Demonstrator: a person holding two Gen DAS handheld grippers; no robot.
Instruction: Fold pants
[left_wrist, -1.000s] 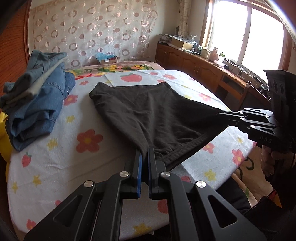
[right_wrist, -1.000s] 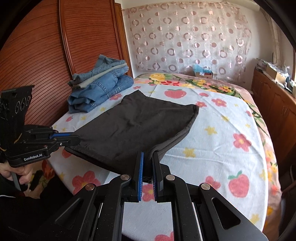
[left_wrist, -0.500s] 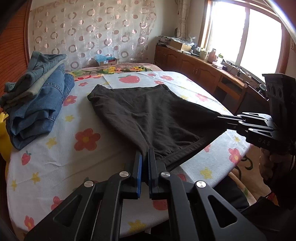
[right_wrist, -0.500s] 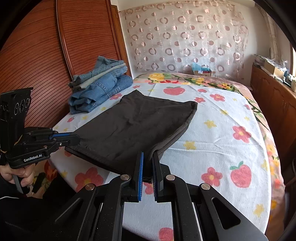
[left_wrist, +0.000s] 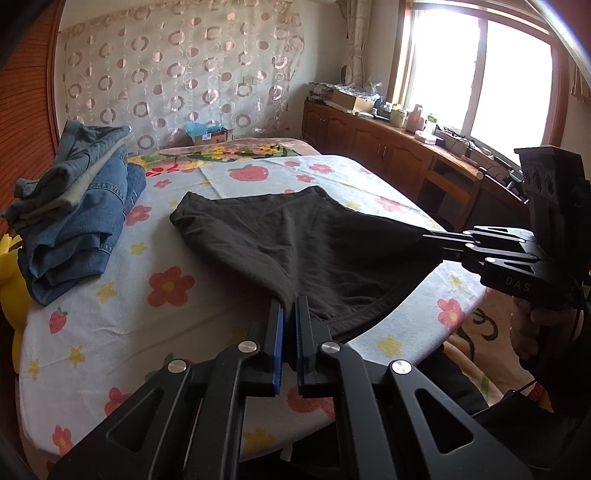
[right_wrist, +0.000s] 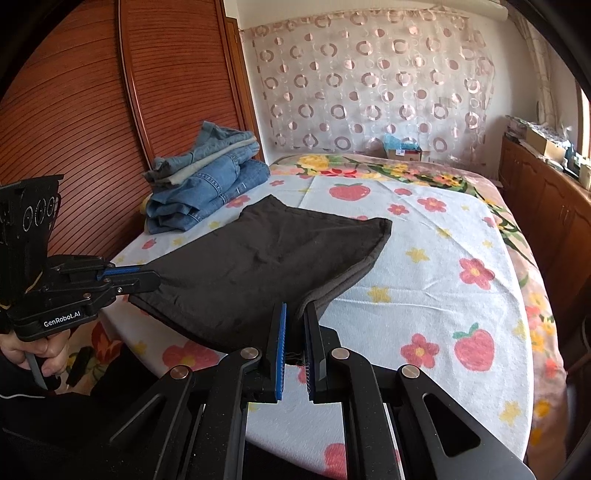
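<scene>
Dark brown pants (left_wrist: 295, 243) (right_wrist: 258, 258) lie folded on the flowered bed sheet (left_wrist: 110, 317), their near end lifted off the sheet and stretched between both grippers. My left gripper (left_wrist: 289, 306) is shut on the near left corner of the pants. Across the hem, my right gripper (right_wrist: 295, 314) is shut on the other near corner, cloth showing between its blue pads. Each gripper shows in the other's view: the right gripper (left_wrist: 430, 236) at the right side, the left gripper (right_wrist: 151, 277) at the left side, each with a hand on its handle.
A stack of folded blue jeans (left_wrist: 74, 218) (right_wrist: 203, 184) sits at the far left of the bed near the wooden headboard (right_wrist: 92, 129). A wooden cabinet (left_wrist: 388, 155) with clutter runs under the window on the right. A patterned curtain (right_wrist: 369, 92) hangs behind the bed.
The pants' far end has slid a little toward me on the sheet. Both grippers stay shut on the near corners and hardly move.
</scene>
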